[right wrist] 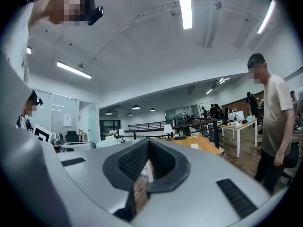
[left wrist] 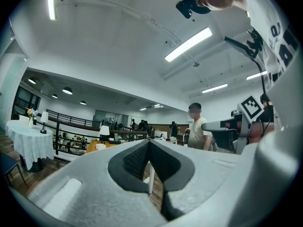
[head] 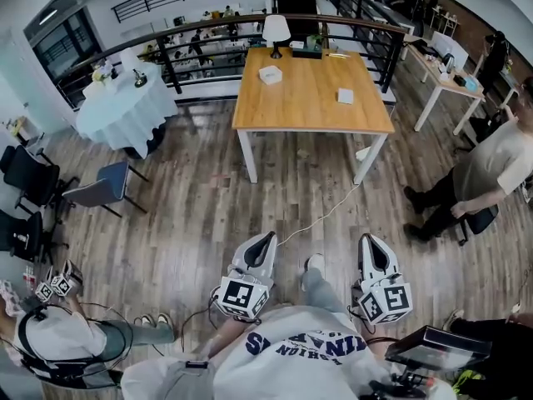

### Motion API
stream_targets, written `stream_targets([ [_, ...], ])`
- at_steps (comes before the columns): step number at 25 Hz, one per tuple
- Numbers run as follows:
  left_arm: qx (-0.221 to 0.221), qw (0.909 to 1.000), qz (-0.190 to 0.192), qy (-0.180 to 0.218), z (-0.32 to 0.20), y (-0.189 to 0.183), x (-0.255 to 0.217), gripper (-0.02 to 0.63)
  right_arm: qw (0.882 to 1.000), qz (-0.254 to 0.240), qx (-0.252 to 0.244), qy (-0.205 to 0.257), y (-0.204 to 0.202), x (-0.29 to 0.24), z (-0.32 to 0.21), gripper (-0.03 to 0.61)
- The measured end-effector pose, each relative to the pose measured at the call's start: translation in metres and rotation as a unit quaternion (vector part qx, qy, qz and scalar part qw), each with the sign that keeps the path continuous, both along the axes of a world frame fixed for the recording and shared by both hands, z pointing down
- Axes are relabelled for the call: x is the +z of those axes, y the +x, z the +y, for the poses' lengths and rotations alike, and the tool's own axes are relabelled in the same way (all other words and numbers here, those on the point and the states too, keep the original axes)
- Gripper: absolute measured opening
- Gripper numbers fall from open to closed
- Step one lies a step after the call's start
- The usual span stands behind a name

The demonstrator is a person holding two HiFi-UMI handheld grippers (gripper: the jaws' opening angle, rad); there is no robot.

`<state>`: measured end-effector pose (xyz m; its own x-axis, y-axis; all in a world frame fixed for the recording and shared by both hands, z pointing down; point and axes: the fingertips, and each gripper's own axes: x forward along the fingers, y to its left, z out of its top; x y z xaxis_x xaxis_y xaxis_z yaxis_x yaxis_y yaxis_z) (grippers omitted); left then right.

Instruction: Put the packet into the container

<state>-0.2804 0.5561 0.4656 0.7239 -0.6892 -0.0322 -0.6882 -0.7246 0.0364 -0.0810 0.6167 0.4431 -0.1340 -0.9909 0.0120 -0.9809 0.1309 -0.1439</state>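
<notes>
- Fingers of the left gripper are closed on nothing; the right gripper is closed and empty too.
- Packet, probably the small white piece, lies on the bench, well apart from both grippers.
- Cable crosses the floor between; walking up could snag it.

Wood-plank floor; oak table; round white-clothed table; black railing.

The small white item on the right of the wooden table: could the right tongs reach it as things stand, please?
Probably not yet: the right tongs, shut, sit by the person's body, with a stretch of floor between them and the table bearing the small white item.
</notes>
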Motion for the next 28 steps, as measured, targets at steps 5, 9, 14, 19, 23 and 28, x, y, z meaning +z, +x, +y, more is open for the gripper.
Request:
stream_targets([
  [5,-0.008,1.0,-0.002,-0.002,-0.019,0.007,0.002,-0.002,1.0,0.001,-0.01,0.002,0.006,0.001,-0.025,0.009],
  [9,-0.012,0.9999,-0.003,0.004,-0.038,0.018,0.0,-0.002,1.0,0.003,-0.014,0.008,0.018,0.001,-0.05,0.009],
  [14,-0.015,0.9998,-0.007,0.007,-0.068,0.039,0.001,-0.002,1.0,0.001,-0.02,0.009,0.038,0.007,-0.083,0.009],
  [19,-0.012,0.9999,-0.007,0.008,-0.101,0.062,0.0,-0.002,1.0,-0.001,-0.018,0.007,0.06,0.009,-0.117,0.009],
  [23,-0.007,0.9999,-0.01,0.008,-0.128,0.084,-0.001,-0.002,1.0,-0.002,-0.02,0.004,0.077,0.01,-0.145,0.009],
  [28,-0.001,0.9999,-0.008,0.015,-0.16,0.107,-0.006,-0.002,1.0,-0.002,-0.018,0.005,0.098,0.01,-0.178,0.009],
])
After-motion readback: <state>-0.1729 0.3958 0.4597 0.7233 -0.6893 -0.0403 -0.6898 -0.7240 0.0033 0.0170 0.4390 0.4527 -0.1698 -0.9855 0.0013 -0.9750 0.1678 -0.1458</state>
